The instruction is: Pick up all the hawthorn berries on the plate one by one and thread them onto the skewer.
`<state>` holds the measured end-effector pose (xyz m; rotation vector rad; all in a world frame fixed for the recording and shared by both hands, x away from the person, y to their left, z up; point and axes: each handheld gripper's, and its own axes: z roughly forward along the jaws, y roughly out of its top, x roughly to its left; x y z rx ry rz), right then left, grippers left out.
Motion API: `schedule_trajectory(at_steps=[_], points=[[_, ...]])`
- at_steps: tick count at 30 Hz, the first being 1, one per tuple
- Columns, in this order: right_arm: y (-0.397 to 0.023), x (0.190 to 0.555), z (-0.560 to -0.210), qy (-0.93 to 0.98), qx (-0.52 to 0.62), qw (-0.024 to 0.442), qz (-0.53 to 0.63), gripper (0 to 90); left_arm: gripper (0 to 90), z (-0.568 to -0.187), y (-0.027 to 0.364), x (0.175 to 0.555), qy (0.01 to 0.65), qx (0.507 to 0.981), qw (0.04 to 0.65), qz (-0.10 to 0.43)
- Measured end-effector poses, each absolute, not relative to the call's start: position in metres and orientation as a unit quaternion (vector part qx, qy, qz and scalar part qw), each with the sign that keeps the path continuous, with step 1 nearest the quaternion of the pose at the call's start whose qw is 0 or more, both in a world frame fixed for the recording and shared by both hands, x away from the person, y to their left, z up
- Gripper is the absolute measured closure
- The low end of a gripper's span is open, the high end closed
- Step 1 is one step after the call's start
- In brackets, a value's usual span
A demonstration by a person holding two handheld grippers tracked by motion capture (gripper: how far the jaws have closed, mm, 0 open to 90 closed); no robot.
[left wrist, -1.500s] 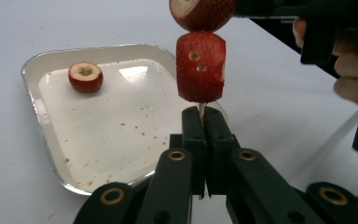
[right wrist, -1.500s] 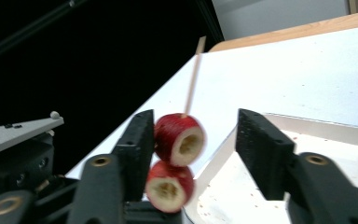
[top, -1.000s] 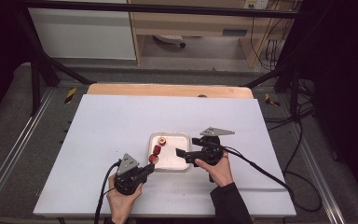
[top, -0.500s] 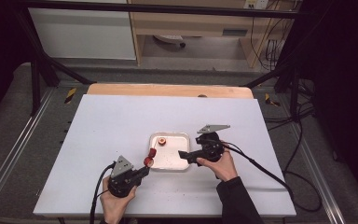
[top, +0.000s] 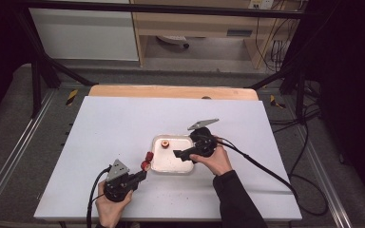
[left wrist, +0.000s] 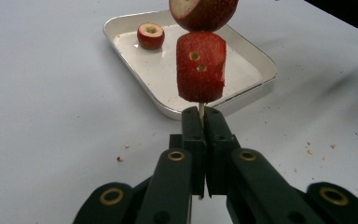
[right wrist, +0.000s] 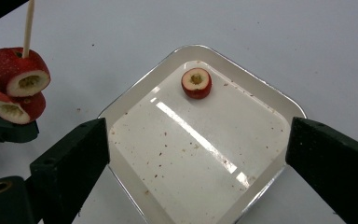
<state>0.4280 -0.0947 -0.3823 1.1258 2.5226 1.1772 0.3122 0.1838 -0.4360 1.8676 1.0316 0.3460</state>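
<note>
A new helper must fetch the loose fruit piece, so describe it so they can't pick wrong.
On the white table, find the shallow white tray near its middle. The loose fruit piece lies alone in the tray's far left corner, a red ring with a hollowed centre. The other two pieces sit threaded on a skewer.

Probably lab: black-framed table point(top: 123, 123), cables point(top: 309, 142).

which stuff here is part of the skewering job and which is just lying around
In the job:
- skewer with two fruit pieces, clamped in left tongs
- loose fruit piece
- white tray
- open right tongs

Lying about:
- crumbs on the table
</note>
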Motion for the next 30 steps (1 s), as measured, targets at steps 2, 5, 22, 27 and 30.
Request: schedule_trajectory(at_steps=[2,5,22,27,30], points=[[-0.089,0.431,-0.382,0.839,0.373,0.069,0.390,7.5,88.3,-0.436,0.185,0.312,0.421,0.763,0.469,0.140],[-0.080,0.437,-0.382,0.844,0.372,0.068,0.382,8.0,88.3,-0.437,0.188,0.313,0.422,0.765,0.465,0.143],[-0.049,0.470,-0.393,0.854,0.388,0.056,0.343,12.7,88.3,-0.438,0.193,0.315,0.427,0.766,0.460,0.138],[-0.043,0.479,-0.398,0.861,0.390,0.049,0.322,18.3,88.4,-0.439,0.193,0.315,0.426,0.768,0.459,0.137],[-0.039,0.484,-0.400,0.871,0.383,0.047,0.305,20.9,88.4,-0.439,0.193,0.315,0.425,0.769,0.459,0.135]])
